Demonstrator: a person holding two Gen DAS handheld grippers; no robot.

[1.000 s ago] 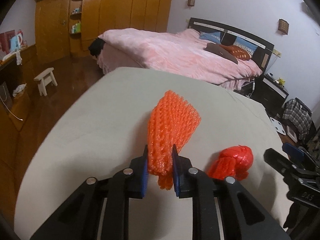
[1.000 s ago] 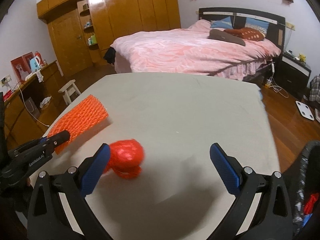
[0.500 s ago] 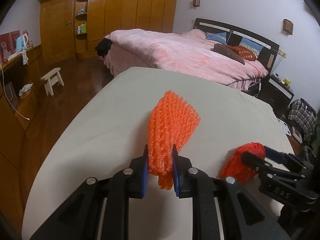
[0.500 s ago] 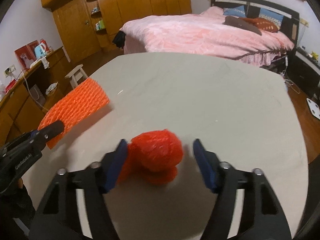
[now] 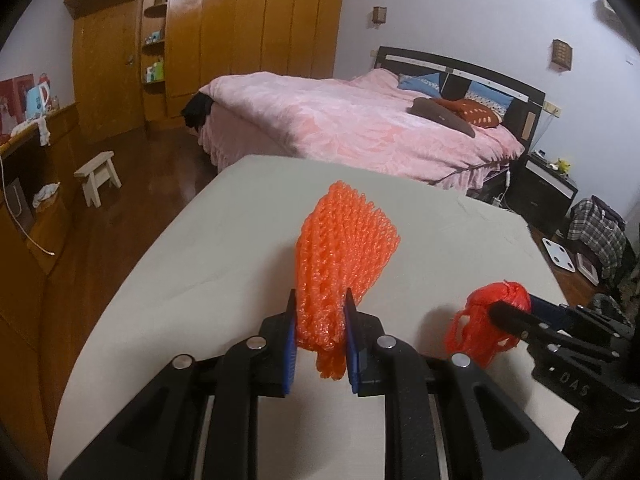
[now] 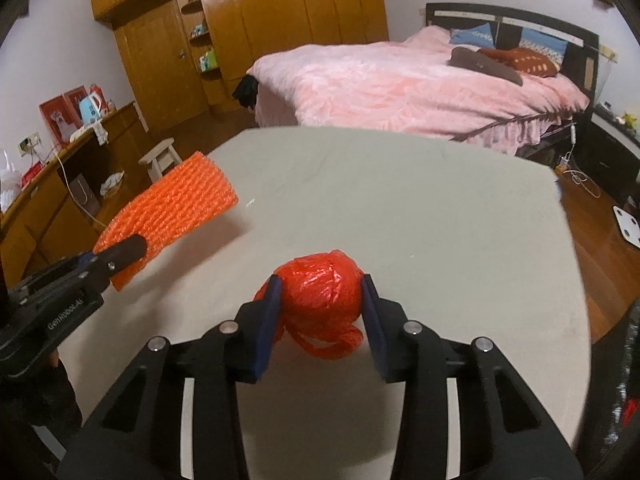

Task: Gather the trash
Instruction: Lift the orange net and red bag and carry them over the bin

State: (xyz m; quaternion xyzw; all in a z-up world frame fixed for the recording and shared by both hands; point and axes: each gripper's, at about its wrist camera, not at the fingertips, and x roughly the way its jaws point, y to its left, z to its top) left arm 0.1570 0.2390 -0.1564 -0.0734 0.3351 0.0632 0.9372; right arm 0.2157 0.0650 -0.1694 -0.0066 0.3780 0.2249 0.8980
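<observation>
Foam netting (image 5: pixel 344 248), bright orange, sits pinched in my left gripper (image 5: pixel 320 336): the blue pads press on its near end from both sides, the jaws drawn in to a narrow gap, and the rest of the sleeve fans out ahead of the fingers. In the right wrist view the same netting (image 6: pixel 176 208) is held off the beige table (image 6: pixel 440 220) over its left edge, tilted, with a soft shadow on the cloth beneath it.

My right gripper (image 6: pixel 320 300) is closed on the red plastic bag (image 6: pixel 320 292), crumpled into a ball. Both blue pads touch the ball's sides, so the jaws stand about half shut with the wad filling the gap. A loop of the bag's handle hangs below the ball toward the table. I cannot tell whether the ball rests on the cloth or is just off it. It is toward the near edge of the table, roughly midway between the left and right edges. From the left wrist view the bag (image 5: pixel 480 328) shows near the table's near right corner, with one black finger of the right gripper across it.

Beyond the far edge of the table stands a bed with a pink cover (image 6: pixel 400 84), and a wooden wardrobe (image 6: pixel 260 20) lines the wall behind. A small stool (image 5: pixel 98 176) stands on the wood floor to the left.
</observation>
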